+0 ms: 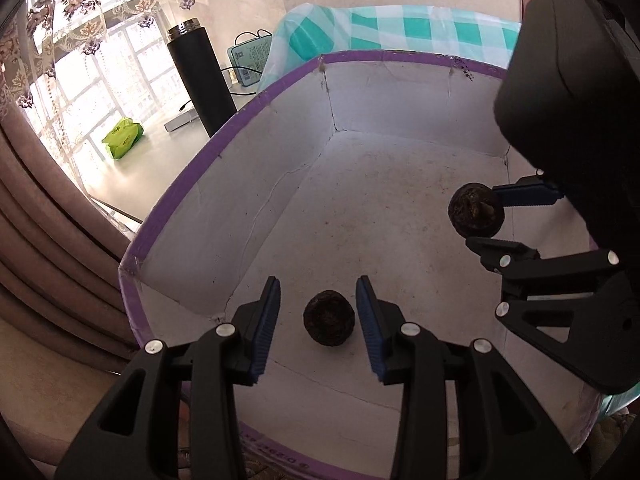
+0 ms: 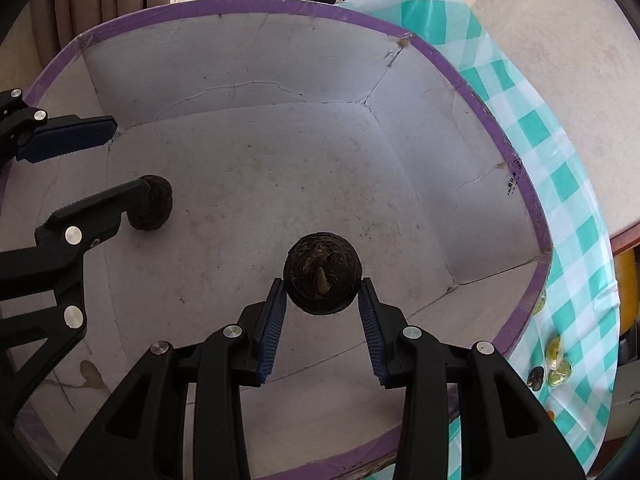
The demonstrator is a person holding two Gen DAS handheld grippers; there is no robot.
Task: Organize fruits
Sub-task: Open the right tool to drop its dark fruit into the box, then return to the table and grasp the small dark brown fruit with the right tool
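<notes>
So both grippers are down inside the white cardboard box (image 1: 224,184) with the purple rim. The left gripper (image 1: 318,320) has its blue pads spread apart, and a dark round fruit (image 1: 329,322) sits on the box floor right between them, with a gap showing on each side, so nothing's pinching it. The right gripper (image 2: 322,292) is clamped onto a second dark fruit (image 2: 322,278), pinched at the very tips of its fingers and just beyond them. That one looks wrinkly with a little stem nub. Off past the right gripper's right side there's a teal checked cloth (image 2: 560,184) under the box.
</notes>
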